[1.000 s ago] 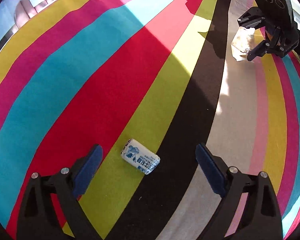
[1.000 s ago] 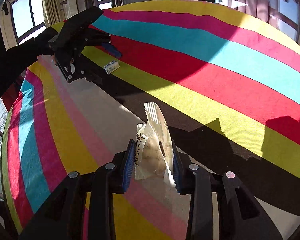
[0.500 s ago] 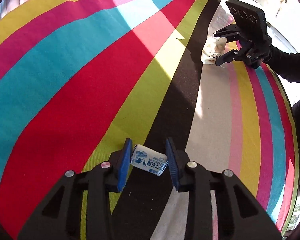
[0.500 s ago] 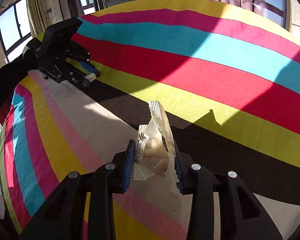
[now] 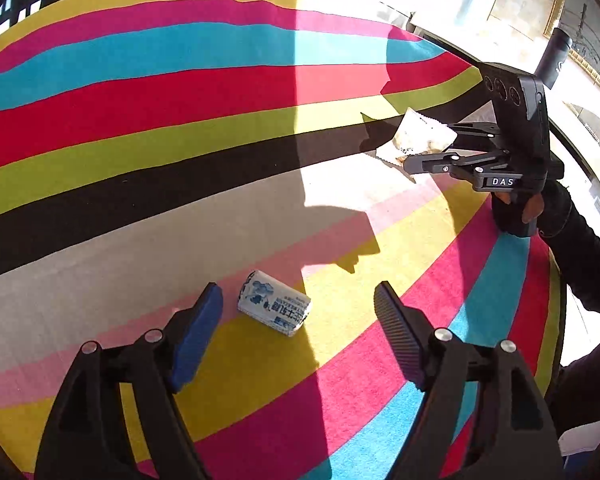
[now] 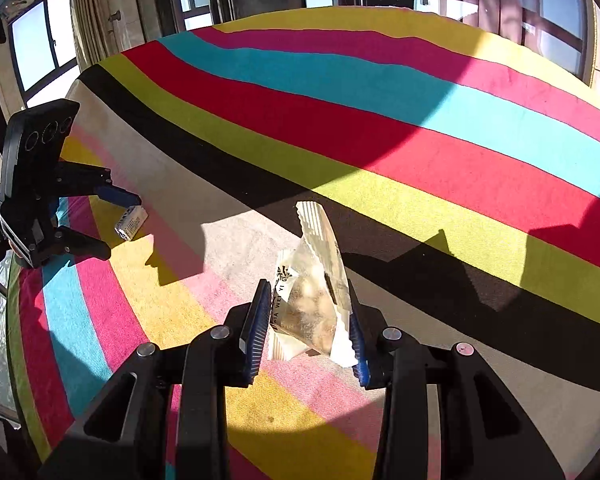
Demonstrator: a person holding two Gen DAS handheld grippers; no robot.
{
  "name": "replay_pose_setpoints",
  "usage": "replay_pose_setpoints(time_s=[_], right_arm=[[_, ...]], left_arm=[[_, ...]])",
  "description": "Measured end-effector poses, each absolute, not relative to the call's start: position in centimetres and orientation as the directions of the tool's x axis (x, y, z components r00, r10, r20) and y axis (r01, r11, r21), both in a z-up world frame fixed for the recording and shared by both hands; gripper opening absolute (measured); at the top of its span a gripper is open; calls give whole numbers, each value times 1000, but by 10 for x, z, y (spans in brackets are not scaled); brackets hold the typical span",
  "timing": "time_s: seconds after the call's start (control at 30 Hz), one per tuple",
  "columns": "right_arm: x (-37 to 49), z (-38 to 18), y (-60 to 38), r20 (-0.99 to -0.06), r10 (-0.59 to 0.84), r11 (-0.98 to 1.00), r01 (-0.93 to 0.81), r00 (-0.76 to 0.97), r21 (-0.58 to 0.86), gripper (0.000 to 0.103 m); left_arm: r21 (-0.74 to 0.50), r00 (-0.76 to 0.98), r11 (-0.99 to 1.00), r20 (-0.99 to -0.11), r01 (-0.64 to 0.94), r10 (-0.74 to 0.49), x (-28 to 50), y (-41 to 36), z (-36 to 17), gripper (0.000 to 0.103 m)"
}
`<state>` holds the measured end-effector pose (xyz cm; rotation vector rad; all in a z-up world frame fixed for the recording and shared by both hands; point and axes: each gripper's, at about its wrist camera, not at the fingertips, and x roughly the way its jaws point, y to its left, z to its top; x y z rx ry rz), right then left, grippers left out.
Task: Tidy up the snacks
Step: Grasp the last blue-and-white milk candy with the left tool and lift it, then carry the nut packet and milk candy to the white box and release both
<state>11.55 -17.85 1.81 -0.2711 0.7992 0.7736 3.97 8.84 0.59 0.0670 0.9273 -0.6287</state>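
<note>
Left gripper (image 5: 298,316): jaws spread wide in the lower middle of the left wrist view, holding nothing. Half a second ago they were narrow around the small candy; now they stand apart on either side of it.
Small candy (image 5: 274,304): white wrapper with blue print, lying on its side on the cloth between the open fingers, nearer the blue pad (image 5: 198,336) on the left of the frame and touching neither. It sits where a yellow stripe meets a pale pink one; a second ago it lay on a lime stripe beside the black one.
Right gripper (image 6: 308,328): narrow, clamped on the clear snack packet, as in both earlier frames. In the left wrist view it shows in the upper right of the frame (image 5: 414,160), raised off the cloth.
Clear snack packet (image 6: 318,292): crinkle-edged, pale crumbly contents, standing up between the pads in the lower middle of the right wrist view, its top edge pointing toward the frame's centre.
Left gripper from the right wrist view (image 6: 112,224): at the left edge of the frame, fingers parted, the candy (image 6: 131,222) just beyond its tips.
Striped cloth (image 5: 180,92): bands of yellow, pink, cyan, red, lime, black and beige, part sunlit, part in shadow.
Windows (image 6: 44,44): upper left of the right wrist view, behind the table.
</note>
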Motion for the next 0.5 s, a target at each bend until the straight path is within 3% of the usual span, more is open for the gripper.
replay_pose_setpoints(time_s=[0.13,0.2,0.27,0.5], right_arm=[[88,31,-173,-711,529,683,-730,464,32,38],[76,40,-175,-695,540,686,-727,474,37,38],[61,49,-181,-676,554,692,-721,487,48,38],[-4,63,-195,-629,596,691,-718,499,84,40]], left_arm=[[-79,467,815,-786,573,-405,42,65,1,74],[2,470,774,-795,633,-383,37,55,-1,56],[-10,440,737,-797,675,-414,33,53,1,36],[89,540,821,-792,564,-286,-25,40,8,36]])
